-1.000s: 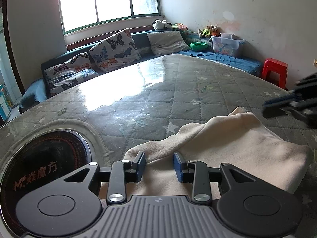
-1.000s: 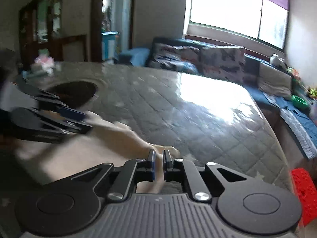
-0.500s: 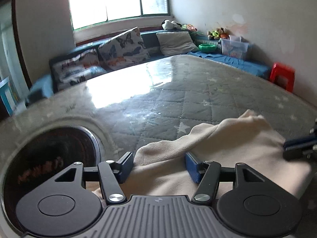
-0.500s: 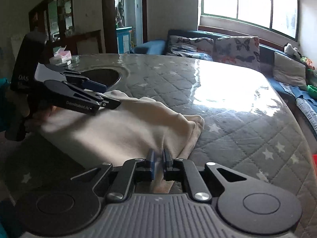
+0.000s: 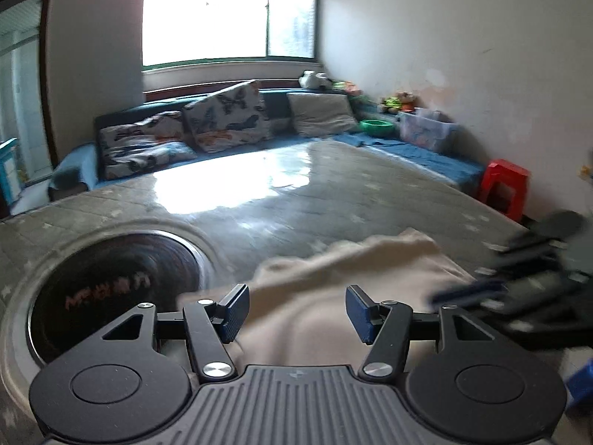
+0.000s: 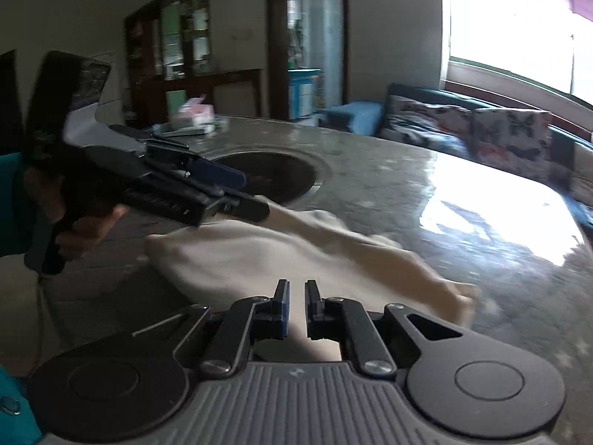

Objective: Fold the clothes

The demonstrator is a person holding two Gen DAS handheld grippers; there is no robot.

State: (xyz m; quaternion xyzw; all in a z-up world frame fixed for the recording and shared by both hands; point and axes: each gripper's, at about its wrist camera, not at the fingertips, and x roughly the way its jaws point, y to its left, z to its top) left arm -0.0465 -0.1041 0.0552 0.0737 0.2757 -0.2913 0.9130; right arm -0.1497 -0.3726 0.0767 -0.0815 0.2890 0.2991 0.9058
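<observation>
A cream folded garment [image 5: 333,289] lies on the grey quilted table [image 5: 296,200]. It also shows in the right wrist view [image 6: 281,252]. My left gripper [image 5: 296,313] is open wide and empty, raised just above the garment's near edge. In the right wrist view the left gripper [image 6: 237,193] hovers over the garment's far left end. My right gripper [image 6: 295,309] has its jaws nearly together with a narrow gap, nothing between them, just above the garment's near edge. In the left wrist view the right gripper [image 5: 493,289] is a blur at the right.
A round black cooktop [image 5: 111,282] is sunk into the table at the left of the garment. A blue sofa with butterfly cushions [image 5: 222,126] runs behind the table. A red stool [image 5: 504,189] stands at the far right. A tissue box [image 6: 196,111] sits on the far table edge.
My left gripper has opened wider and lifted off the garment. My right gripper has pulled back and up, and its jaws have parted slightly. The garment now lies flat and let go.
</observation>
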